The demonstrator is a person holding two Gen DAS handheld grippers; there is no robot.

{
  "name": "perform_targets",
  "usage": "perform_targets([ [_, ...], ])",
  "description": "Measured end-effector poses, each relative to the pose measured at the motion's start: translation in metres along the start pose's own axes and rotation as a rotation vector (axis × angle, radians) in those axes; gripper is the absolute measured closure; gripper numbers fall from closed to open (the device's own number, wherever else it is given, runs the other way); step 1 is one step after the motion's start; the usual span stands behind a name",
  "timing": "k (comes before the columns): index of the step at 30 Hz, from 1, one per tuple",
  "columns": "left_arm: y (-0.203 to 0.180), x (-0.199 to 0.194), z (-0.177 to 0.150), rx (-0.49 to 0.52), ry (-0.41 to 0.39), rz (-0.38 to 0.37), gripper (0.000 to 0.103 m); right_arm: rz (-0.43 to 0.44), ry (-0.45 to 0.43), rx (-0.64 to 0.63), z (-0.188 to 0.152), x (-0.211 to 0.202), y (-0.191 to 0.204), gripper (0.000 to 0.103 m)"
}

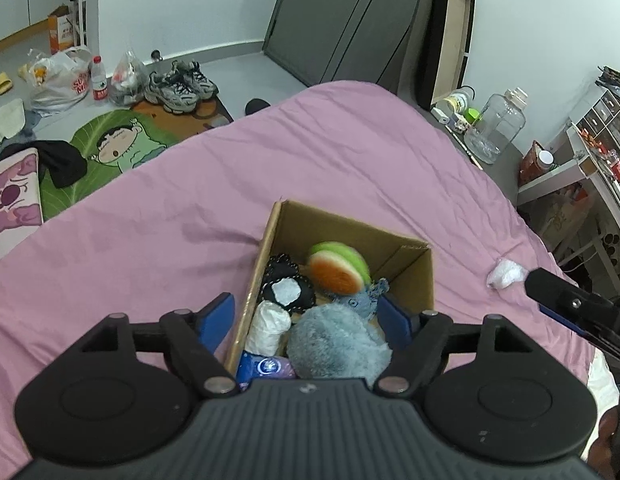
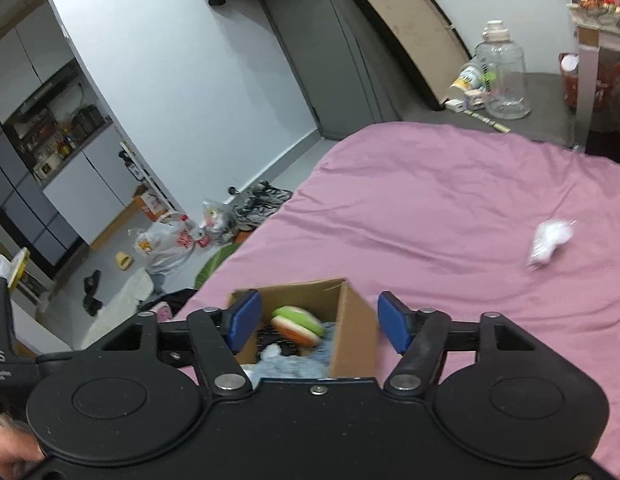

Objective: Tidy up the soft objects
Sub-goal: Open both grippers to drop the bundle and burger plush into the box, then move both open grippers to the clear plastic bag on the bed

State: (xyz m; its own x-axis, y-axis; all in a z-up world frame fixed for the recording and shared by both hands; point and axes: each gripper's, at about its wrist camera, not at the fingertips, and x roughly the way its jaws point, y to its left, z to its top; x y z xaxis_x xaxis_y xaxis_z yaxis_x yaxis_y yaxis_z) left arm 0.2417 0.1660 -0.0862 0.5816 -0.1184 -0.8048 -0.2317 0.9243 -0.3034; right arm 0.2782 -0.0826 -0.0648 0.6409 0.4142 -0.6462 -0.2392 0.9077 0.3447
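Hovering over cardboard box (image 1: 406,276) on pink bed sheet (image 1: 310,160): left gripper (image 1: 308,316) and right gripper (image 2: 319,326), both spread wide, gripping nothing. Blurred green-orange plush (image 1: 339,267) sitting inside box among other soft toys; white soft item (image 2: 548,240) lying apart on sheet.

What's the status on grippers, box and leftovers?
Left gripper and right gripper both open, empty, over the cardboard box. Box holds soft toys; burger plush on top. White bundle loose on the bed. Path unobstructed.

Box (image 1: 406,276) on bed (image 1: 310,160), burger toy (image 1: 339,268) inside, wad (image 1: 505,273) to its right
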Motion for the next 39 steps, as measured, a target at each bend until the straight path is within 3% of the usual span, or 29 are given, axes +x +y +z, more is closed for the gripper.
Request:
perform_targets([
  [15, -0.043, -0.011, -0.002, 0.034, -0.016, -0.001, 0.015, -0.04, -0.016, -0.026, 0.023, -0.026, -0.049, 0.014],
  [25, -0.083, -0.001, -0.008, 0.125, -0.037, 0.066, 0.014, -0.06, -0.047, -0.013, 0.015, -0.022, -0.08, 0.009],
  [29, -0.097, 0.009, -0.01, 0.137, -0.019, 0.061, 0.013, -0.056, -0.056, 0.03, 0.015, -0.024, -0.096, 0.004],
  [32, -0.108, 0.017, -0.012, 0.154, -0.015, 0.08, 0.006, -0.063, -0.054, 0.059, 0.015, -0.022, -0.109, 0.0],
  [39, -0.136, 0.033, -0.012, 0.169, -0.007, 0.081, 0.005, -0.077, -0.034, 0.144, 0.014, -0.013, -0.143, 0.0],
])
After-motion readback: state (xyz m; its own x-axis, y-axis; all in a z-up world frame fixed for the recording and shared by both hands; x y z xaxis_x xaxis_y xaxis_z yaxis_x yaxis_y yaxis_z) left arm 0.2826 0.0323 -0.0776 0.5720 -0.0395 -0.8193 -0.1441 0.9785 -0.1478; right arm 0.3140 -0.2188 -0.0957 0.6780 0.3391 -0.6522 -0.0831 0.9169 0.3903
